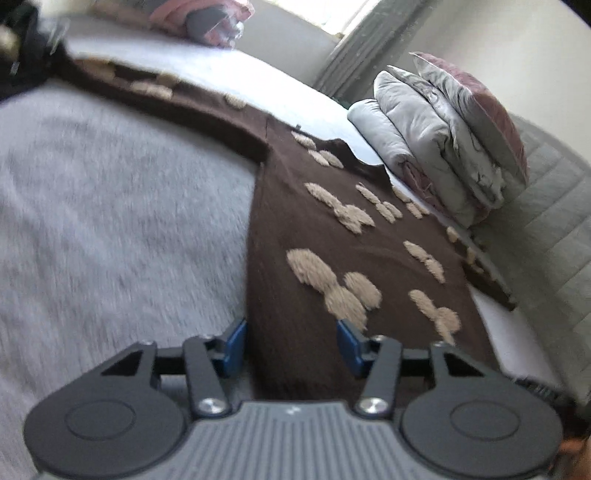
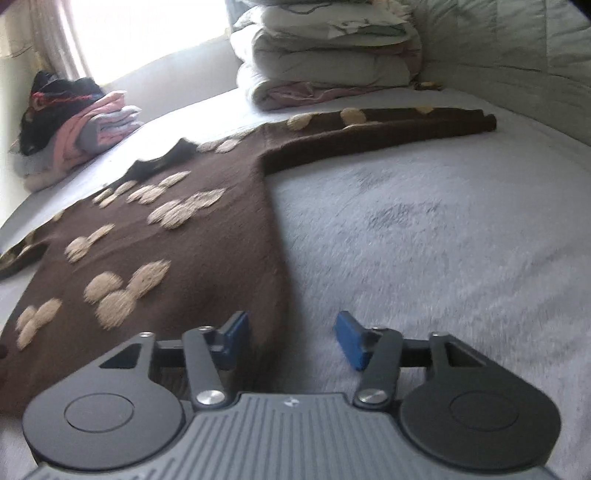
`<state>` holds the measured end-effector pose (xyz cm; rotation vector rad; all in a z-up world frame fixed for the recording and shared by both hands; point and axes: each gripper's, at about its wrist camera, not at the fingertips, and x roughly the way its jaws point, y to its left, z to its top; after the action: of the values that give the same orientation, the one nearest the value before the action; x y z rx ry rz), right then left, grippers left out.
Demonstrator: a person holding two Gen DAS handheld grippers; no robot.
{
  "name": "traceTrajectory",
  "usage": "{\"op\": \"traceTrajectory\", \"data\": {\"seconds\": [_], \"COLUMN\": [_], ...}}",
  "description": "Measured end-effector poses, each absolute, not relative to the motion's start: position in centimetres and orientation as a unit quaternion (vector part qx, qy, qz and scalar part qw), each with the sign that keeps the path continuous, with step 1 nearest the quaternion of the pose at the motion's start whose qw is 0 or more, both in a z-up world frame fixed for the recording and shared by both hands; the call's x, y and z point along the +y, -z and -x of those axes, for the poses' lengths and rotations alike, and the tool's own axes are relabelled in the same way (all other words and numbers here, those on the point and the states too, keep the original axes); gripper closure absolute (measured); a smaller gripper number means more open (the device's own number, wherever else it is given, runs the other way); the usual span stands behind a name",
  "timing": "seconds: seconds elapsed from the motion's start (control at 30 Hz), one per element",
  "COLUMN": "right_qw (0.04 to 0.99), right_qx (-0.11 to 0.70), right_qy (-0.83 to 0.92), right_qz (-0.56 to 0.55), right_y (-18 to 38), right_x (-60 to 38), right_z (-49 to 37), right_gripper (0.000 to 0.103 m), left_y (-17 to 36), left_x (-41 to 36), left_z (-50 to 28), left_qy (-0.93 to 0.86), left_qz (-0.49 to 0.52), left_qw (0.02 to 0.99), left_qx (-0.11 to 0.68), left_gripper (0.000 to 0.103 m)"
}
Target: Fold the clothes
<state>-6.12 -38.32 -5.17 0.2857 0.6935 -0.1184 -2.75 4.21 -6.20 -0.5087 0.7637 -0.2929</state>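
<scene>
While the brown sweater [image 1: 332,236] lay flat on the bed [image 1: 110,221], both grippers sat low over its near corners. In the left wrist view the garment filled the centre and right of the frame, patterned with beige tufted patches [image 1: 317,273]; one sleeve [image 1: 177,107] ran toward the upper left. The left gripper [image 1: 291,345] occupied the bottom centre, its blue fingertips [image 1: 233,345] parted about halfway. The sweater's straight side edge passed between the fingertips, but the pads did not press on the fabric. A stack of folded grey bedding [image 1: 436,147] stood at upper right against a quilted headboard [image 1: 546,229], well apart from the gripper. A pink and grey bundle [image 1: 207,18] showed at the top edge, blurred.

In the right wrist view the sweater [image 2: 166,236] covered the left half of the frame, its other sleeve [image 2: 380,133] extended toward the upper right. The right gripper [image 2: 291,343] was also about half open; its left fingertip stood over the sweater's edge and its right fingertip [image 2: 349,345] over the grey fuzzy blanket [image 2: 424,240]. Nothing was clamped. A pile of folded clothes [image 2: 85,125] rested at upper left, near the window [image 2: 147,29]. Folded bedding [image 2: 325,62] sat at top centre.
</scene>
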Motion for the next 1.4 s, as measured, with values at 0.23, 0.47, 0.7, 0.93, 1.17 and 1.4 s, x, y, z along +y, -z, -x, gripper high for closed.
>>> {"op": "traceTrajectory", "data": {"seconds": [0.23, 0.47, 0.7, 0.93, 1.17, 1.4], "right_qw": [0.922, 0.933, 0.919, 0.909, 0.910, 0.946], "right_qx": [0.346, 0.332, 0.378, 0.386, 0.350, 0.280], "right_qy": [0.040, 0.046, 0.063, 0.086, 0.169, 0.113], "right_qz": [-0.168, -0.128, -0.086, -0.133, -0.146, -0.116], "right_y": [4.7, 1.4, 5.2, 4.6, 2.3, 0.9], "right_x": [-38.4, -38.3, -37.9, -41.1, -44.0, -38.5], "right_z": [6.4, 7.9, 7.3, 10.0, 12.3, 7.8], "right_gripper": [0.093, 0.094, 0.092, 0.057, 0.061, 0.045], "left_y": [6.7, 2.7, 6.6, 5.0, 0.5, -1.0], "left_x": [5.4, 3.9, 3.5, 4.3, 5.2, -0.8], "left_z": [4.0, 7.1, 7.0, 6.6, 6.7, 4.2], "left_qy": [0.110, 0.105, 0.097, 0.117, 0.084, 0.126], "left_qz": [0.304, 0.252, 0.221, 0.178, 0.150, 0.120], "left_qw": [0.876, 0.906, 0.905, 0.900, 0.921, 0.944], "left_qx": [0.359, 0.323, 0.350, 0.381, 0.349, 0.282], "left_gripper": [0.095, 0.096, 0.093, 0.080, 0.052, 0.027]}}
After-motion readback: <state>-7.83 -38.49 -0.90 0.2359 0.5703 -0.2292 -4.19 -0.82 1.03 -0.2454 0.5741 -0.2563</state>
